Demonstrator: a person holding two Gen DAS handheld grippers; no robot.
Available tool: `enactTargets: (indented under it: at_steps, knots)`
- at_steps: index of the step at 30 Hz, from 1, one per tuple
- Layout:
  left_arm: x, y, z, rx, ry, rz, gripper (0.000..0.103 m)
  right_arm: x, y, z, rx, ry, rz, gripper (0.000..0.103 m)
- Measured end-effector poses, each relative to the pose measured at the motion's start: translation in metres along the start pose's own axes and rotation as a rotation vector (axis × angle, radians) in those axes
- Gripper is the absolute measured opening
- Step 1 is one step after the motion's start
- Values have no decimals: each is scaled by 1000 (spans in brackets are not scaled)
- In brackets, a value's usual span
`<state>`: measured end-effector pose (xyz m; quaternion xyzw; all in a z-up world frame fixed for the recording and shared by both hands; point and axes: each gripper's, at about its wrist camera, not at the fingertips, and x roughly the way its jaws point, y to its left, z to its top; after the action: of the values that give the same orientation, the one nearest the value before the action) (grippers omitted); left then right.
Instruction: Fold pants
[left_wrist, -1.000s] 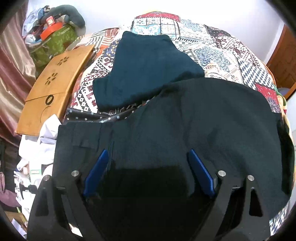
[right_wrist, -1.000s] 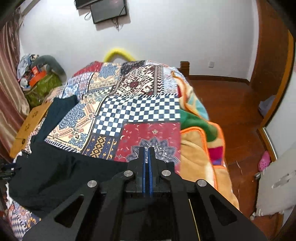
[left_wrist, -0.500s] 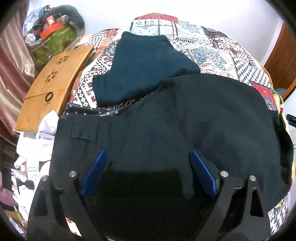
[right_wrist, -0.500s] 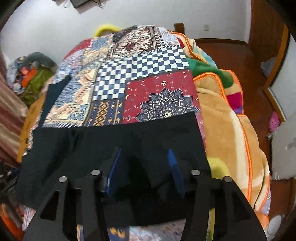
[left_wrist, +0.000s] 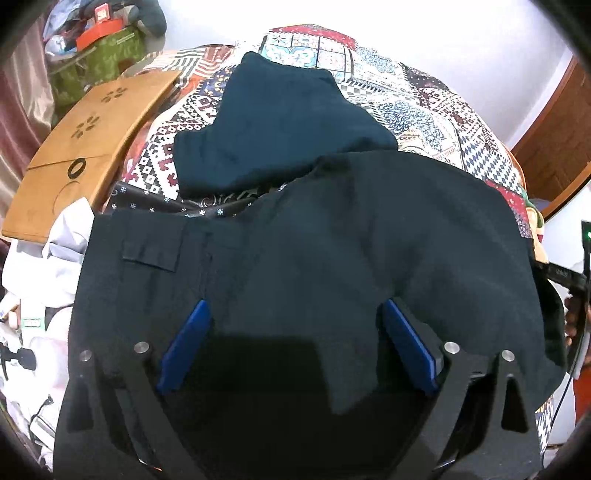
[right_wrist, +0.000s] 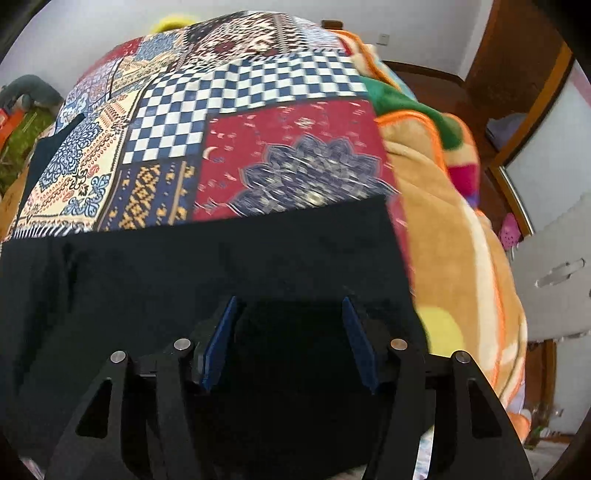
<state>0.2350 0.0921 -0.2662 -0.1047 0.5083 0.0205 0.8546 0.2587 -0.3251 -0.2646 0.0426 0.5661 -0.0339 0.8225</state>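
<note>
both claws open over the pants

the left claw (left_wrist: 293, 314) points down with jaws opening wide, dark cloth below them, nothing pinched; the right claw (right_wrist: 290, 308) does the same, jaws opening about halfway; the black pants (left_wrist: 332, 240) lie spread on the patchwork bedspread (right_wrist: 258, 129); a folded dark teal garment (left_wrist: 280, 122) rests beyond them, a wooden board (left_wrist: 88, 140) at the left edge.

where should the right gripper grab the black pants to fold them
Probably at the straight end edge of the black pants, near its right corner, coming down from above. That edge lies flat across the quilt with the corner free beside the blanket. The right gripper hangs over it, jaws opening, pads not yet pinching cloth.
</note>
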Motion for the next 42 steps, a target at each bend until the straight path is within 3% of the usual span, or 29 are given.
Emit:
enactTargets:
  at_steps: [5,10,12,15,20,24,27,34,38,39,42]
  knots:
    - [-7,-1,-3,20,-11,32,95,-24,-32,-27,-13,-4,-37,54]
    - [-24,8,-6,28,-39,69,95,-53,-49,-43,-77,-35,-133,54]
    - [-31,15,-6,25,-49,80,95,-68,-49,-42,-97,-66,-161,54]
    - [-45,32,-3,10,-77,111,95,-88,-30,-34,-151,-125,-123,54]
    - [-59,76,7,-53,-108,168,95,-109,33,-12,-276,-222,19,54]
    - [-52,106,5,-81,-78,223,95,-105,98,9,-375,-230,163,54]
    - [-40,125,-5,-101,-28,237,95,-89,151,24,-447,-210,259,54]
    - [3,136,-35,-68,93,226,95,-47,252,37,-628,-131,358,54]
    - [12,132,-39,-63,62,227,95,-25,307,43,-737,-40,402,54]
    - [12,131,-39,-66,49,222,91,-21,319,43,-767,-21,401,54]
    - [12,128,-39,-66,22,171,65,-9,349,39,-867,17,394,54]
